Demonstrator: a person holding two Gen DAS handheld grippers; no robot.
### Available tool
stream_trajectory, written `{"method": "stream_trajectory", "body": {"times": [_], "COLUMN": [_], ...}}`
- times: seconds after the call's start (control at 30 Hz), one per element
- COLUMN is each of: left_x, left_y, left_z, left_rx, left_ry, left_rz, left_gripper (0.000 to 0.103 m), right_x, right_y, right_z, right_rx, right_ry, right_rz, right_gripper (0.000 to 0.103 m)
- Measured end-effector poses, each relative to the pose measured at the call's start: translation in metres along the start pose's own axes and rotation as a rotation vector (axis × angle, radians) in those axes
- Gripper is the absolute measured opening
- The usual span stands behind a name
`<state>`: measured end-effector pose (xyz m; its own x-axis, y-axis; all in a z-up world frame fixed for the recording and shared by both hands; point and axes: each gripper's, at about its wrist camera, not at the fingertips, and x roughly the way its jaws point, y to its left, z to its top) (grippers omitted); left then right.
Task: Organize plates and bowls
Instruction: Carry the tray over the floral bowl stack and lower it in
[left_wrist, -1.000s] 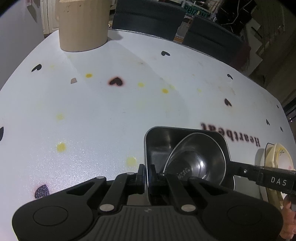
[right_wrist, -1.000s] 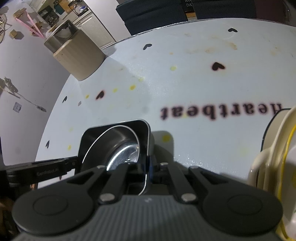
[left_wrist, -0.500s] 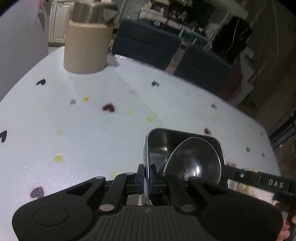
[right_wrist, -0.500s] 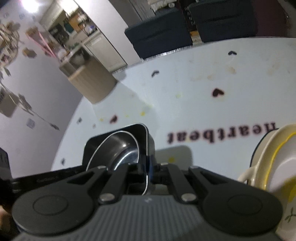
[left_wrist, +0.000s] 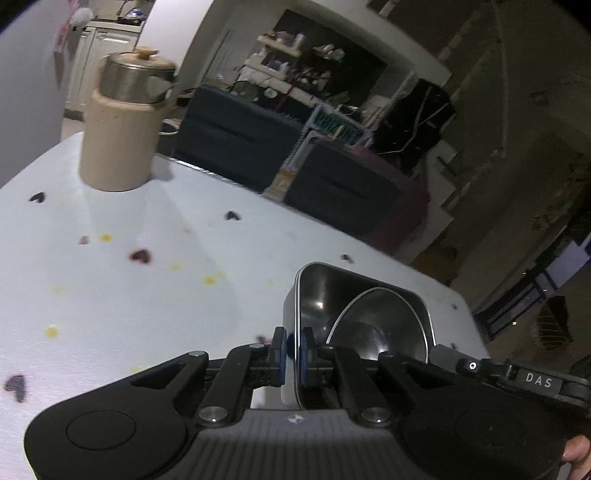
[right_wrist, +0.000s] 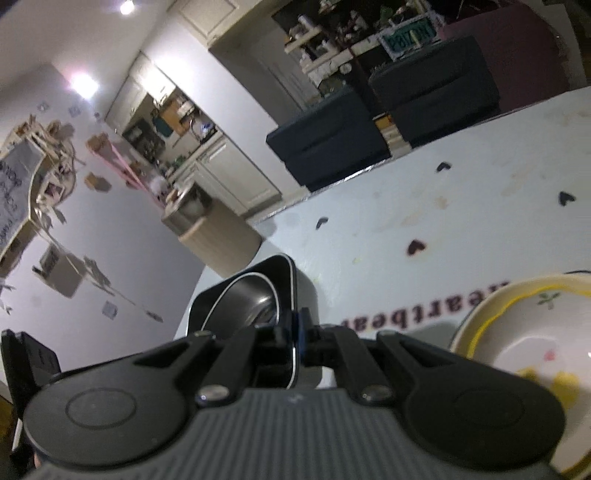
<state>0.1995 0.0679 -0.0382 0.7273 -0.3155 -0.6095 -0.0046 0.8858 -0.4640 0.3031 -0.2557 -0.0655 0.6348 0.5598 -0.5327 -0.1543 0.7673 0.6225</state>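
A square steel container (left_wrist: 325, 291) with a round steel bowl (left_wrist: 376, 328) leaning inside it hangs above the white table. My left gripper (left_wrist: 291, 349) is shut on the container's left wall. My right gripper (right_wrist: 293, 334) is shut on its opposite wall; the container (right_wrist: 236, 291) and the bowl (right_wrist: 240, 306) show in the right wrist view too. The right gripper's black arm (left_wrist: 517, 376) crosses the left wrist view. A cream bowl with a yellow rim (right_wrist: 517, 343) sits on the table at the right.
A beige ribbed canister with a steel lid (left_wrist: 123, 140) stands at the table's far left corner, also in the right wrist view (right_wrist: 218, 236). The white table (left_wrist: 110, 295) has heart prints and a "heartbeat" print (right_wrist: 424, 310). Dark chairs (left_wrist: 236, 136) stand beyond its far edge.
Both grippers have lifted the steel container with the bowl up from the table and tilted upward, so the room beyond the table has come into view.
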Motion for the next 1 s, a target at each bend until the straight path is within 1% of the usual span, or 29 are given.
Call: {"method": "stream_trajectory", "body": {"times": [0.1, 0.2, 0.27, 0.6, 0.73, 1.0], "left_x": [0.004, 0.012, 0.021, 0.05, 0.061, 0.082], "left_y": [-0.017, -0.036, -0.051, -0.107, -0.121, -0.133], "left_z": [-0.003, -0.007, -0.011, -0.038, -0.048, -0.06], "left_rx": [0.012, 0.045, 0.065, 0.123, 0.13, 0.131], "left_ry": [0.004, 0.018, 0.034, 0.106, 0.134, 0.188], "left_rz": [-0.04, -0.058, -0.071, -0.149, -0.148, -0.112], "left_gripper": [0.008, 0.008, 0.008, 0.008, 0.008, 0.007], "right_x": [-0.02, -0.039, -0.043, -0.098, -0.111, -0.109], "right_y": [-0.009, -0.021, -0.026, -0.061, -0.079, -0.089], "right_z": [0.003, 0.002, -0.001, -0.008, -0.013, -0.025], "right_rx": [0.013, 0.027, 0.039, 0.107, 0.147, 0.196], "right_ry": [-0.033, -0.062, -0.078, -0.182, -0.2, -0.179], "right_rz": [-0.002, -0.009, -0.033, -0.129, -0.159, -0.22], "right_gripper": [0.004, 0.005, 0.005, 0.005, 0.005, 0.005]}}
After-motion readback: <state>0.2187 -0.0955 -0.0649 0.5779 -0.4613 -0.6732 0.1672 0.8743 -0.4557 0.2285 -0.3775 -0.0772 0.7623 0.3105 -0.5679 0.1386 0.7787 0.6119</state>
